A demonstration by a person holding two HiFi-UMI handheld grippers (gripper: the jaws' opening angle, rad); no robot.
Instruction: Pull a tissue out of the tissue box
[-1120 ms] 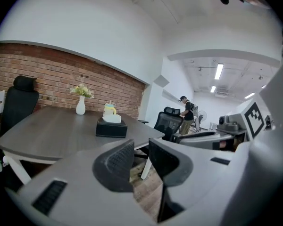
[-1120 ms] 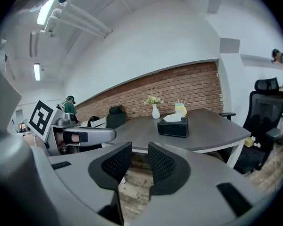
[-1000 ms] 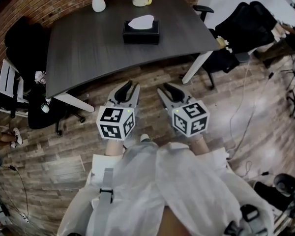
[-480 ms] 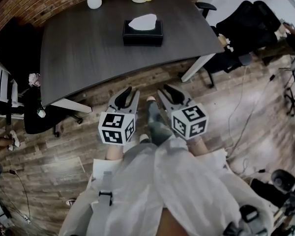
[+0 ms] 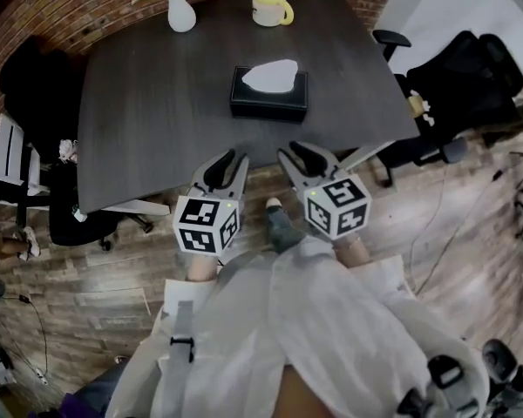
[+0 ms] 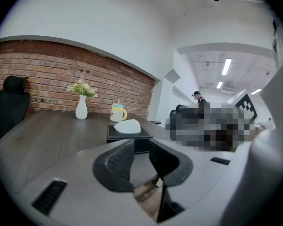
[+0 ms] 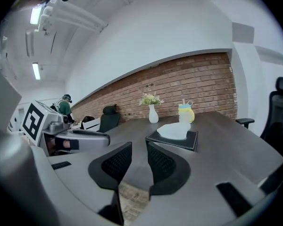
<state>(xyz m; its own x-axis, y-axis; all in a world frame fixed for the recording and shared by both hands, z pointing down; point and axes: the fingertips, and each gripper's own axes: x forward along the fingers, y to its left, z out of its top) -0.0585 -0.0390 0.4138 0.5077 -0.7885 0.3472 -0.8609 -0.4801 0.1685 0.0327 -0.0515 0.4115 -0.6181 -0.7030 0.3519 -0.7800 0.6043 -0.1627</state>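
A black tissue box (image 5: 268, 95) stands on the dark table (image 5: 148, 120), with a white tissue (image 5: 273, 75) sticking out of its top. Both grippers hover side by side at the table's near edge, well short of the box. My left gripper (image 5: 229, 159) is open with nothing between its jaws; from its own view the box (image 6: 129, 138) and tissue (image 6: 127, 125) lie straight ahead beyond the left gripper (image 6: 141, 149). My right gripper (image 5: 292, 153) is open and empty too; its view shows the box (image 7: 173, 139) slightly right of the right gripper (image 7: 139, 149).
A white vase with flowers (image 5: 180, 11) and a yellow mug (image 5: 272, 4) stand at the table's far edge by the brick wall. Black office chairs sit at the left (image 5: 35, 85) and right (image 5: 471, 77). The floor is wood planks (image 5: 87, 268).
Both grippers have moved forward from over the floor to the table's near edge. The tissue box now lies closer ahead. The jaws look unchanged.
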